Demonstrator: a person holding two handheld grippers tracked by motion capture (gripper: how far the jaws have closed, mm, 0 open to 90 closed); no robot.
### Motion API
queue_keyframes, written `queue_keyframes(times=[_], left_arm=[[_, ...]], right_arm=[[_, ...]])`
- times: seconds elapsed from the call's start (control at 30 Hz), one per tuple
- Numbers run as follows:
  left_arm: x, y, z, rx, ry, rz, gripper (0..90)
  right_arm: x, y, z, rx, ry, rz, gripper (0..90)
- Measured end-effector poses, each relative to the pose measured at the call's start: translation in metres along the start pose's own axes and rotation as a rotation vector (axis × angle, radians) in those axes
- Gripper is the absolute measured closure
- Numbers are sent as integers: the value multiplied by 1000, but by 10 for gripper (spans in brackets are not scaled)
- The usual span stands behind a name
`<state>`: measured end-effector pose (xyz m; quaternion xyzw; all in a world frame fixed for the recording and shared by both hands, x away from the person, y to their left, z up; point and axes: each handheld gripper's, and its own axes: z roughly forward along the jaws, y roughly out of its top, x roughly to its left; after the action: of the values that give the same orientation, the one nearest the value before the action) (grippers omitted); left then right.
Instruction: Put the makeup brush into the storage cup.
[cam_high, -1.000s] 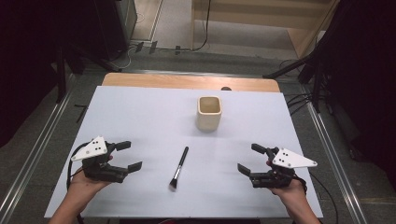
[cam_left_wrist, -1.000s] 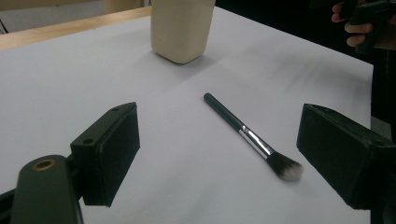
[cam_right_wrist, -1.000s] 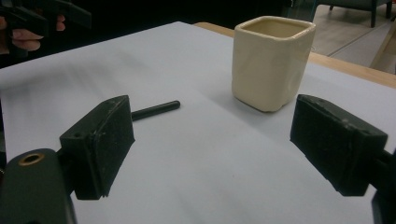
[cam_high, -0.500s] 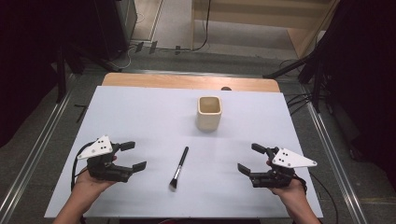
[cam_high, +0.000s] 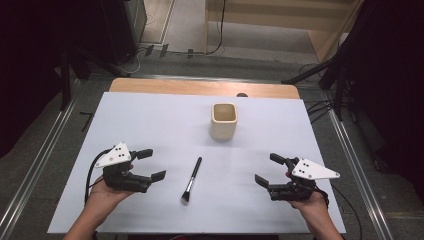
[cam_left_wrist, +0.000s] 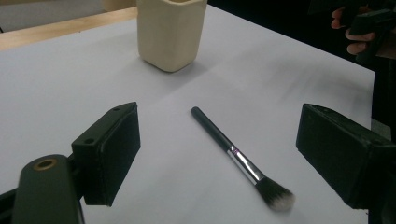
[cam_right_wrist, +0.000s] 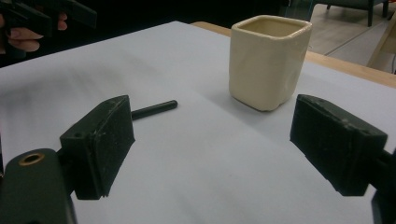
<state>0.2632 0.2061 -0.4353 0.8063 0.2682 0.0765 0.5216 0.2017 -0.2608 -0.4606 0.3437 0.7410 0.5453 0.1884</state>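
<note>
Brush (cam_high: 192, 179) flat on white table (cam_high: 150, 125), bristles toward person | cup (cam_high: 223, 120) upright beyond | left gripper (cam_high: 151, 164) agape, empty | right gripper (cam_high: 270, 169) agape, empty

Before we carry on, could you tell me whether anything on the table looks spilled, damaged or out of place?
Nothing stands out. The cream cup stands upright and looks intact, the makeup brush lies flat on the white table, and no spill shows.
</note>
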Motion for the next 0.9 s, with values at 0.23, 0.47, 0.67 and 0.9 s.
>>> queue_keyframes(times=[0.23,0.47,0.67,0.9], left_arm=[[-7,7,11,21,6,18,146],[-13,10,25,27,-3,0,146],[-17,15,34,31,-3,-4,146],[-23,19,45,51,6,10,146]], right_arm=[[0,0,0,-1,-2,1,143],[0,0,0,-2,-2,0,143],[0,0,0,-4,-2,3,144],[0,0,0,-4,0,2,144]])
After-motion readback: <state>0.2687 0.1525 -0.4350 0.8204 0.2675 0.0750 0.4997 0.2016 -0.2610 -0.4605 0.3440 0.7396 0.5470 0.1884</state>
